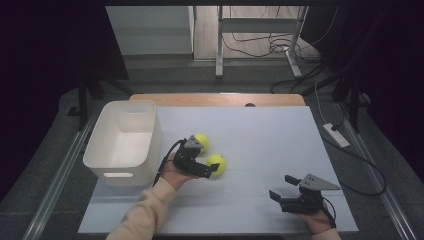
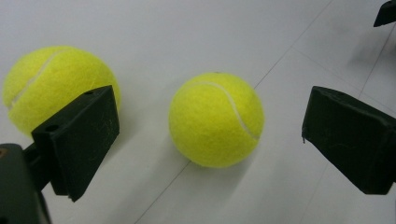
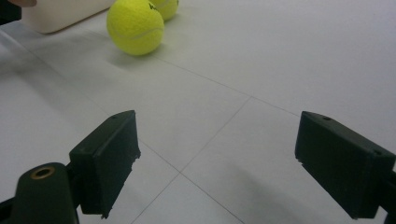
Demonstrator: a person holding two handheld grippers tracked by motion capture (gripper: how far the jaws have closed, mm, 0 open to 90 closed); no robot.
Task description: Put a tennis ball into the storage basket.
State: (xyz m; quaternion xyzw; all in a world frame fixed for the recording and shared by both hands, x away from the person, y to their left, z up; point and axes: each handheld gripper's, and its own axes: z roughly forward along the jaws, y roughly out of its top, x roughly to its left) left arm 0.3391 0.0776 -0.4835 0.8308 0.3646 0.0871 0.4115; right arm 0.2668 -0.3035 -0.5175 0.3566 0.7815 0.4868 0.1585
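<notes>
Left gripper (image 1: 212,168) held low over the white table (image 1: 260,135), jaws spread wide, nothing between the pads; in the left gripper view (image 2: 210,144), one black jaw at the lower left, the other at the right edge, a broad gap between them; nearer tennis ball (image 2: 215,119) sitting in that gap, resting on the table surface, apart from both jaws; second tennis ball (image 2: 51,84) farther off at the left, partly behind the left-hand jaw, whether touching it impossible to tell; seen from the high view, nearer tennis ball (image 1: 216,163) just past the jaw tips, second tennis ball (image 1: 201,141) beside the gripper's body, the two balls near each other but apart; left hand (image 1: 172,172) wrapped round the gripper from below, beige sleeve (image 1: 145,212) trailing to the bottom edge.

Right gripper (image 1: 282,189) low at the near right of the table, jaws likewise wide apart and empty; in the right gripper view (image 3: 215,163), bare white surface with thin seam lines between the jaws; both tennis balls far up at the top left, the nearer (image 3: 135,25) in front, the second (image 3: 167,7) partly cut by the edge; well apart from the left gripper.

White plastic bin (image 1: 102,150) at the table's left, just beside the left hand, open at the top, handle slot in its near wall; wooden edge (image 1: 217,99) along the far side; cables (image 1: 280,47) on the floor beyond.
</notes>
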